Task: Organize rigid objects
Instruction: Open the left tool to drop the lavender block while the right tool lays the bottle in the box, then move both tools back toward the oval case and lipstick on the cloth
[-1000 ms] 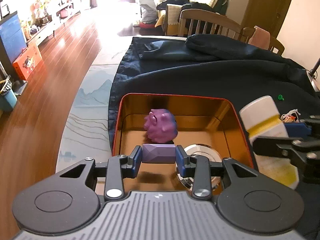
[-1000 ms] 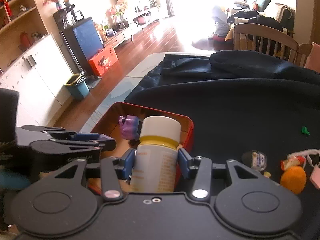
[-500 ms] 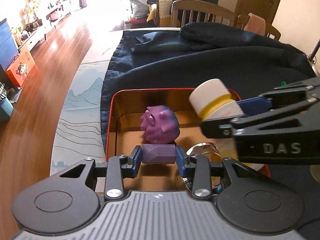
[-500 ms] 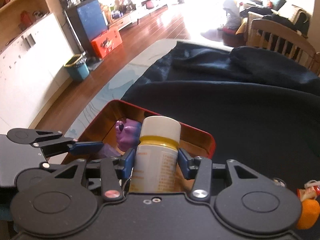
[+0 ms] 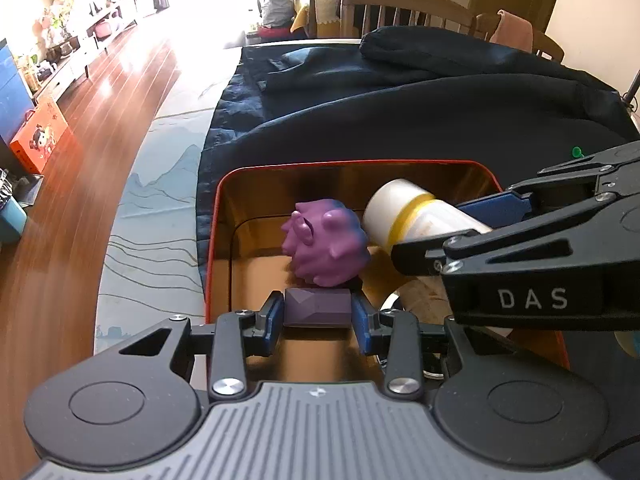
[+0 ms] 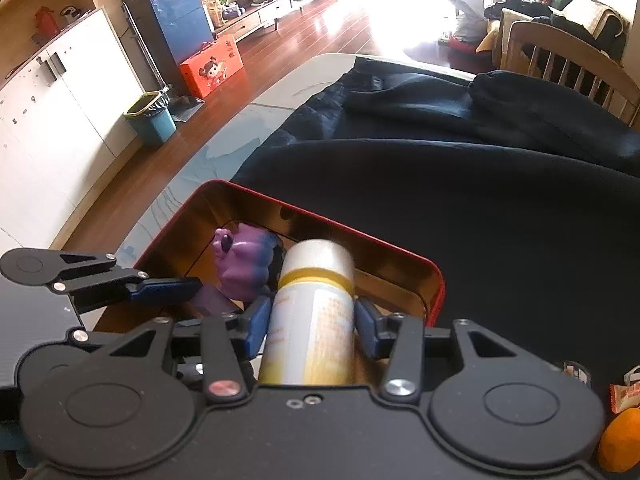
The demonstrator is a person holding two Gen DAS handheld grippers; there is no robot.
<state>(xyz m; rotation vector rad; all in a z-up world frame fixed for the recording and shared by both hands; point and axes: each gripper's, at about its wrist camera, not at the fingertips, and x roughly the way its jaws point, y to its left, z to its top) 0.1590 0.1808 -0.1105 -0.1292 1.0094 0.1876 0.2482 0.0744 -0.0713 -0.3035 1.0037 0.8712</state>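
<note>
A red tin with a gold inside (image 5: 352, 165) (image 6: 320, 216) sits on the dark cloth. In it lies a purple spiky toy (image 5: 324, 244) (image 6: 244, 264). My left gripper (image 5: 318, 315) is shut on a small purple faceted block (image 5: 318, 306) low over the tin's near part. My right gripper (image 6: 310, 322) is shut on a white bottle with a yellow band (image 6: 314, 308) (image 5: 404, 216), tilted into the tin beside the toy. A round silver thing (image 5: 390, 304) on the tin's floor is mostly hidden by the right gripper.
A dark blue cloth (image 5: 400, 120) (image 6: 480, 200) covers the table, bunched at the far side. At the lower right of the right wrist view lie an orange round thing (image 6: 622, 440) and a small packet (image 6: 626, 392). A green pin (image 5: 576, 152) lies right of the tin. Wooden chairs (image 5: 400, 4) stand beyond.
My right gripper has carried the bottle leftward and down, from beside the tin to inside it next to the purple toy. My left gripper has sunk a little with the block.
</note>
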